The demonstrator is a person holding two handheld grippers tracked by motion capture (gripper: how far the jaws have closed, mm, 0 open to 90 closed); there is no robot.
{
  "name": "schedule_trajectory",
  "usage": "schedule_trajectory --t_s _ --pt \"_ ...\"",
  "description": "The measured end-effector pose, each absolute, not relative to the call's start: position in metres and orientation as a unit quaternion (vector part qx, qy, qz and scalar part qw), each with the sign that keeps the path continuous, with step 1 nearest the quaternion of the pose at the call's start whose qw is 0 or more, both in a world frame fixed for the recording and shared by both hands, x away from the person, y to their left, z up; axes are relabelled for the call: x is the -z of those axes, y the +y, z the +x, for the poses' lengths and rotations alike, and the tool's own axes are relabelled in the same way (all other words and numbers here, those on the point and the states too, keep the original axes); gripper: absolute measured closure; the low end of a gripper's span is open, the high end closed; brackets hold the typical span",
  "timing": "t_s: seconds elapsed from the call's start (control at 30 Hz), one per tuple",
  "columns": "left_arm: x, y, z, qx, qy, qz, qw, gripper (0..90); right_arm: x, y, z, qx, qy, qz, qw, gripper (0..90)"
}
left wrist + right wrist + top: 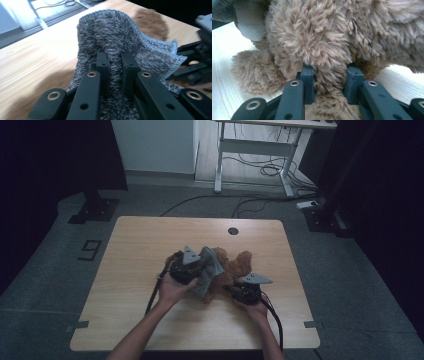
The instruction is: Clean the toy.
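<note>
Grey, fuzzy cloth lies bunched near the middle of the wooden table, draped against the left side of a brown plush toy.

At the left of the high view, the left gripper sits in the person's left hand, its grey plate on top and its cable trailing back toward the table's near edge. It meets the cloth from the left. In the left gripper view, the two black jaws stand close together with a fold of the cloth pinched between them, so this gripper is clamped on the cloth. The cloth rises over the jaws in a hump, its stitched edge running down to the right. Part of the toy shows as a brown patch on the table behind it, and the right gripper shows at that view's right edge.

Further right, the toy lies on the table, touching the cloth. The right gripper comes at the toy from its near right side, held by the right hand. In the right gripper view, its jaws are set a little apart with a thick tuft of the toy filling the gap and pressed by both, so it is gripping the toy. The toy's fur rests on the table at the left of that view.
</note>
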State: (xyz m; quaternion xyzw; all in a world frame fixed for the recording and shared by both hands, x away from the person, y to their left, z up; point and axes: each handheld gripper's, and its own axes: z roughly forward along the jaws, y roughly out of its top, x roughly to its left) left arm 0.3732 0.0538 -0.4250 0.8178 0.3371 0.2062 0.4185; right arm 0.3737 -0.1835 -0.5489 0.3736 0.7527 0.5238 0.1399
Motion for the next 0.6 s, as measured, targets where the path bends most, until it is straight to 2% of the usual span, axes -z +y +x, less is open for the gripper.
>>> schedule_trajectory --t_s 0.1,0.27,0.4,0.6 --pt "0.437 0.029 0.382 -0.205 0.333 0.83 0.397 79.0 0.549 -0.184 0.374 -0.524 0.753 0.374 0.139 66.8" --pt "0.444 0.022 0.384 -0.239 0.32 0.839 0.369 79.1 0.549 -0.184 0.374 -0.524 0.751 0.378 0.136 66.7" --pt "0.445 0.039 0.381 -0.256 0.322 0.841 0.35 79.0 0.549 -0.184 0.374 -0.525 0.751 0.375 0.138 66.7" --pt "0.434 0.088 0.38 -0.271 0.356 0.821 0.356 79.0 0.549 -0.183 0.374 -0.525 0.752 0.373 0.139 66.7"
